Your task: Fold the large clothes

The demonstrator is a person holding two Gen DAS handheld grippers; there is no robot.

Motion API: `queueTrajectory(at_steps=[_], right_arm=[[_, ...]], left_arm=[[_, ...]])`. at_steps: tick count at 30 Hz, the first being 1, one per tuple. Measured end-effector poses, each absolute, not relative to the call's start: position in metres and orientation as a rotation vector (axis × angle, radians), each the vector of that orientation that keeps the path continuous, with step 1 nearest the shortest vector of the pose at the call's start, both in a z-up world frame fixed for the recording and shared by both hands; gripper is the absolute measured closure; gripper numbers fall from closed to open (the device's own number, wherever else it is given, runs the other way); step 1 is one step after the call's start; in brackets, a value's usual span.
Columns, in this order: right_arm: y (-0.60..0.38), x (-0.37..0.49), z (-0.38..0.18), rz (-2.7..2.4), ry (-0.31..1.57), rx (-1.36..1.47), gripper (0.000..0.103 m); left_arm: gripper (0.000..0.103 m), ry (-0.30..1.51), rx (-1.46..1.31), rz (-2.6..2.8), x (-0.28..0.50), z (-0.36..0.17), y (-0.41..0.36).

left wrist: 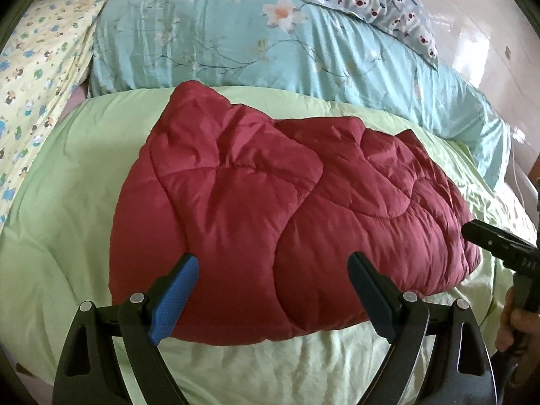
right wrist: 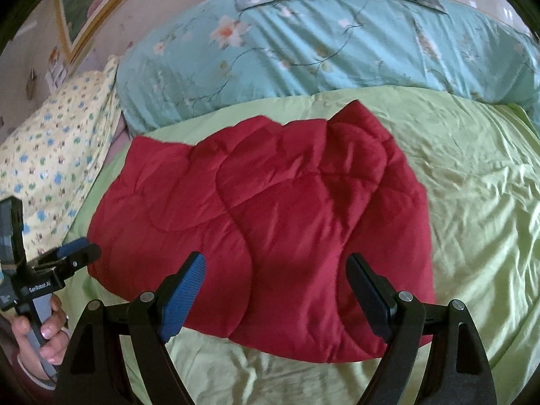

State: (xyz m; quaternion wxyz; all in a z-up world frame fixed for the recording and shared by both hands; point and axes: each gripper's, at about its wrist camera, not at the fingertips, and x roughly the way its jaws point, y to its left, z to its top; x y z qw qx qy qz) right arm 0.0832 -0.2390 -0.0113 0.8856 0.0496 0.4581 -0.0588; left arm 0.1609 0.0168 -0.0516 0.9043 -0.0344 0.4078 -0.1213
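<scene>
A dark red quilted padded garment [left wrist: 270,202] lies folded in a thick bundle on a light green bed cover [left wrist: 67,219]. It also fills the middle of the right wrist view [right wrist: 270,209]. My left gripper [left wrist: 273,270] is open and empty, hovering over the bundle's near edge. My right gripper [right wrist: 275,270] is open and empty, over the near edge of the bundle too. The right gripper shows at the right edge of the left wrist view [left wrist: 496,243]. The left gripper shows at the left edge of the right wrist view [right wrist: 74,253], beside the bundle's left end.
A folded teal floral quilt [left wrist: 236,37] lies behind the garment. A yellow patterned pillow [left wrist: 37,77] lies at the left, and a grey dotted pillow [left wrist: 374,3] at the back. The green cover [right wrist: 472,185] extends to the right. A framed picture [right wrist: 87,6] hangs on the wall.
</scene>
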Motion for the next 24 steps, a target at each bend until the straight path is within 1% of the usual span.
queueTrajectory(at_steps=[9,16,20,24], right_arm=[[-0.219,0.09,-0.025,-0.097,0.975,0.021,0.017],[-0.216,0.102,-0.041,-0.091,1.003,-0.018,0.016],[-0.215,0.112,-0.049,-0.093,1.014,-0.05,0.01],[-0.221,0.128,-0.057,-0.107,1.044,-0.064,0.009]], left_arm=[[0.013,0.837,-0.006,-0.257,0.162,-0.057,0.0],[0.013,0.875,0.05,-0.249,0.178,-0.074,-0.014],[0.011,0.892,0.046,-0.248,0.194,-0.081,-0.016],[0.011,0.924,0.011,-0.232,0.219,-0.09,-0.013]])
